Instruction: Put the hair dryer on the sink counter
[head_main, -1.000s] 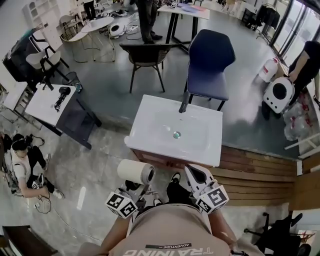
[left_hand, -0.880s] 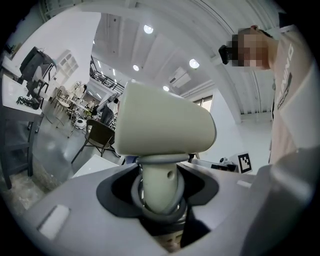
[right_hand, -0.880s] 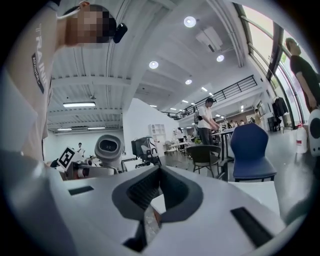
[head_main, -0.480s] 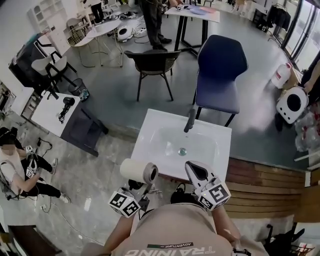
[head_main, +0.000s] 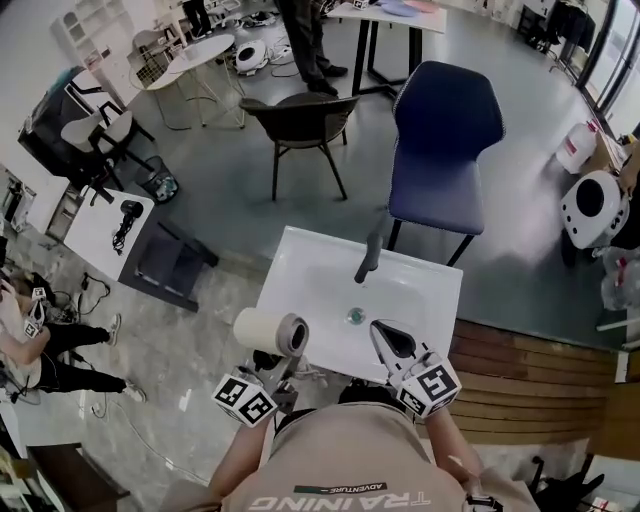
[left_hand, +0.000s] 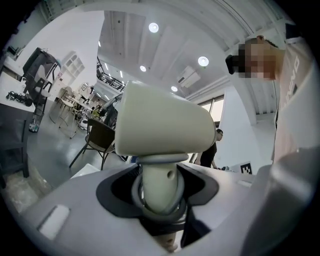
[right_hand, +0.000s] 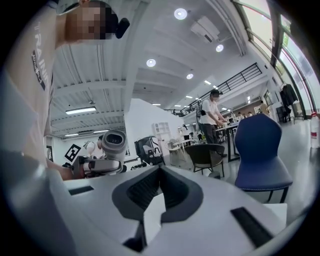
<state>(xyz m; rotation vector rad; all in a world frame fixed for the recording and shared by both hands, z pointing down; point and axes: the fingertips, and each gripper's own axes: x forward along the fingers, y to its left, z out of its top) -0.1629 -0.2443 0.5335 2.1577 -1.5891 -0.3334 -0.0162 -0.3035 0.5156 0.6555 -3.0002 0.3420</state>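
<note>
A cream hair dryer (head_main: 270, 332) stands upright in my left gripper (head_main: 268, 368), which is shut on its handle; its barrel hangs by the front left corner of the white sink counter (head_main: 296, 262). In the left gripper view the hair dryer (left_hand: 160, 125) fills the middle, its handle clamped between the jaws of the left gripper (left_hand: 159, 192). My right gripper (head_main: 388, 338) is over the counter's front edge, shut with nothing in it. The right gripper view shows that right gripper (right_hand: 152, 210) and, at its left, the hair dryer (right_hand: 114, 142).
A dark faucet (head_main: 368, 256) and a drain (head_main: 353, 316) sit in the basin. Behind the sink stand a blue chair (head_main: 445, 140) and a dark chair (head_main: 300, 120). A black hair dryer (head_main: 128, 212) lies on a small white table at left. A person (head_main: 40, 340) sits on the floor.
The sink has come closer under both grippers. The hair dryer, still held, has moved up to the counter's front left corner. The right gripper now reaches over the front edge.
</note>
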